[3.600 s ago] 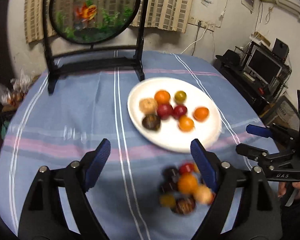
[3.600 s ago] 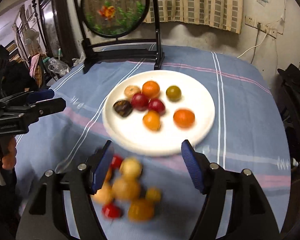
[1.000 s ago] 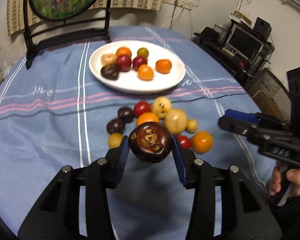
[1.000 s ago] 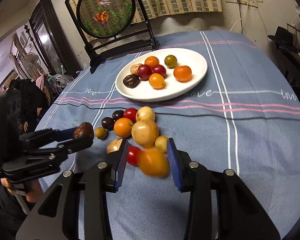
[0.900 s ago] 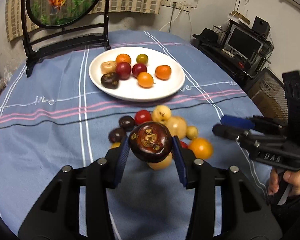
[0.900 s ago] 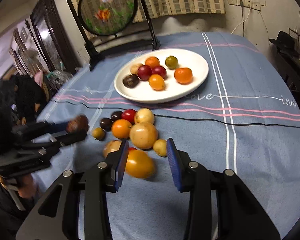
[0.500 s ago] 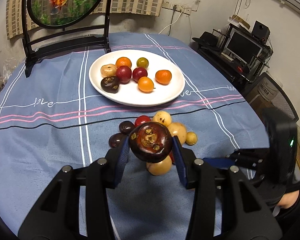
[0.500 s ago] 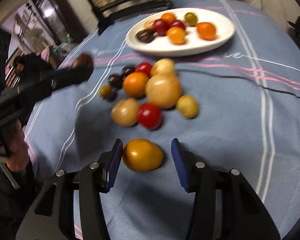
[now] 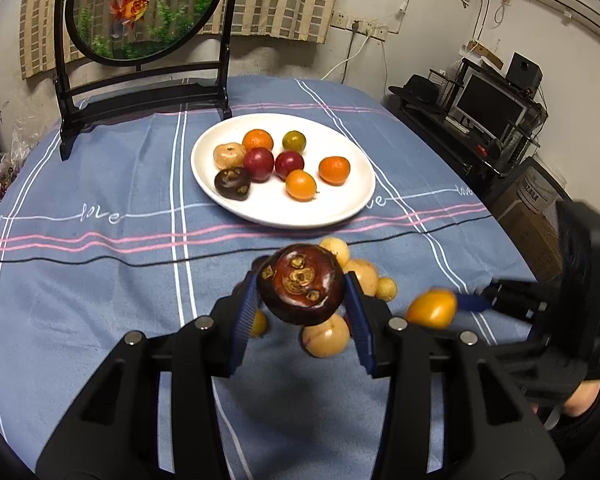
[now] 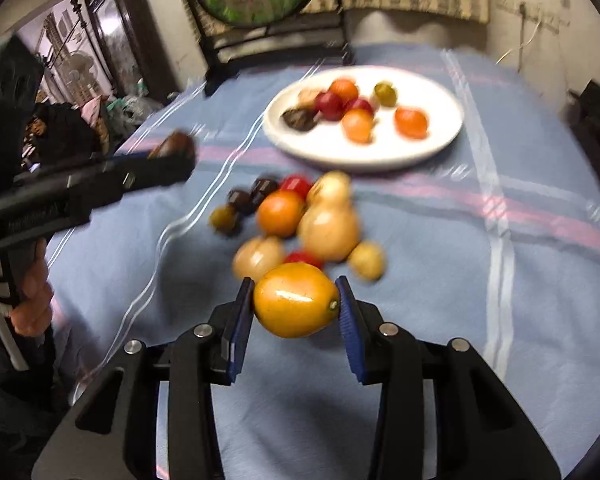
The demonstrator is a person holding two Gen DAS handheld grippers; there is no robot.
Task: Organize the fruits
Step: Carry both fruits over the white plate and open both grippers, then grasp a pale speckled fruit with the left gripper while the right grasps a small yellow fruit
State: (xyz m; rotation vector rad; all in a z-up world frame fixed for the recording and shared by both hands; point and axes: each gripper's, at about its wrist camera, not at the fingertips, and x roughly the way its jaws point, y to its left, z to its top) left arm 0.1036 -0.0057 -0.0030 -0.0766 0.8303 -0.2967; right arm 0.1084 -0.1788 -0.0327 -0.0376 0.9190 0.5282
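Observation:
My left gripper (image 9: 300, 294) is shut on a dark brown mangosteen (image 9: 301, 284) and holds it above the loose fruit pile (image 9: 360, 276) on the blue cloth. My right gripper (image 10: 296, 300) is shut on a yellow-orange oval fruit (image 10: 296, 300), lifted off the cloth in front of the pile (image 10: 296, 216); it also shows in the left wrist view (image 9: 432, 308). The white plate (image 9: 340, 208) beyond the pile holds several fruits, among them an orange one (image 9: 334, 170) and a dark one (image 9: 232, 183).
A black stand with a round goldfish panel (image 9: 140, 12) stands at the table's far side. A monitor and shelves (image 9: 492, 112) are off the table to the right. The left gripper's arm (image 10: 80, 188) crosses the right wrist view at left.
My right gripper closed on the yellow-orange fruit and lifted it from the cloth. My left gripper, still holding the mangosteen, moved a little forward toward the plate.

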